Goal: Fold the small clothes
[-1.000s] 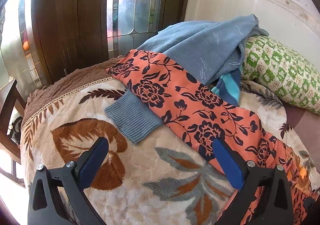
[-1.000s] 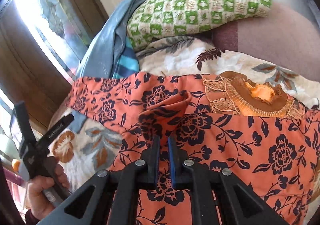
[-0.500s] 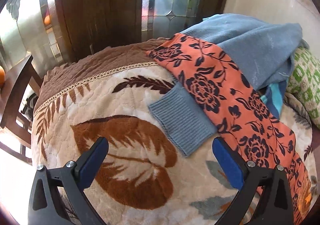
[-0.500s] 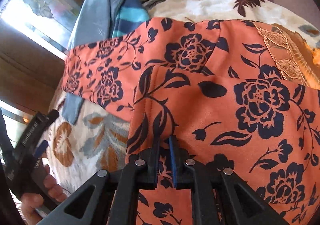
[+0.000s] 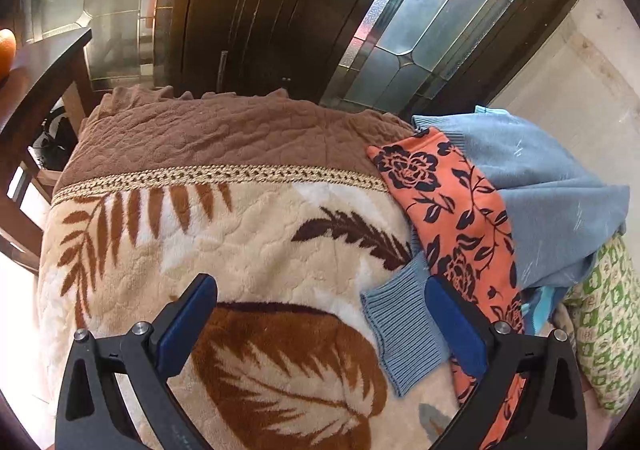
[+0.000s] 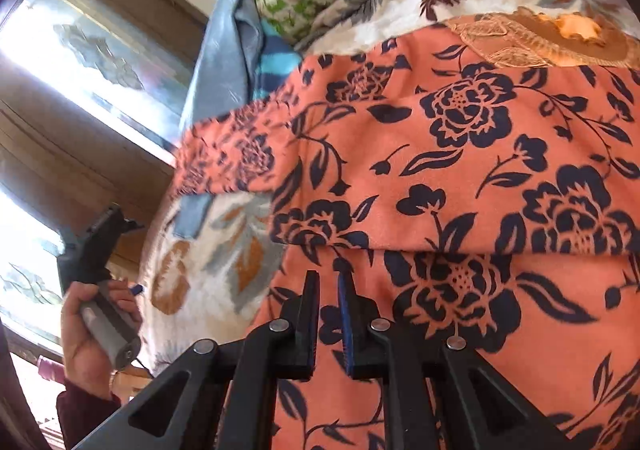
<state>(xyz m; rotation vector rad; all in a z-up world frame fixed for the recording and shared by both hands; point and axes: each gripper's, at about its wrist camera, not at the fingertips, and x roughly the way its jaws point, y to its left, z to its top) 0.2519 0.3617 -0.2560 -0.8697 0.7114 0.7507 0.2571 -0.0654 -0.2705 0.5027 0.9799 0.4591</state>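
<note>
Jaws nearly closed (left gripper's (image 5: 320, 324) wide)

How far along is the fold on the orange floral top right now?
Done: one fold lies across the orange floral top, its edge running just beyond the right gripper. In hand: that gripper is nearly shut over the fabric; whether it pinches cloth I cannot tell. The left gripper is open over the blanket, holding nothing. Left: the sleeve lies stretched out, and the blue sweater is unfolded.

Two close downward views, shared blanket (image 5: 248, 250)
</note>
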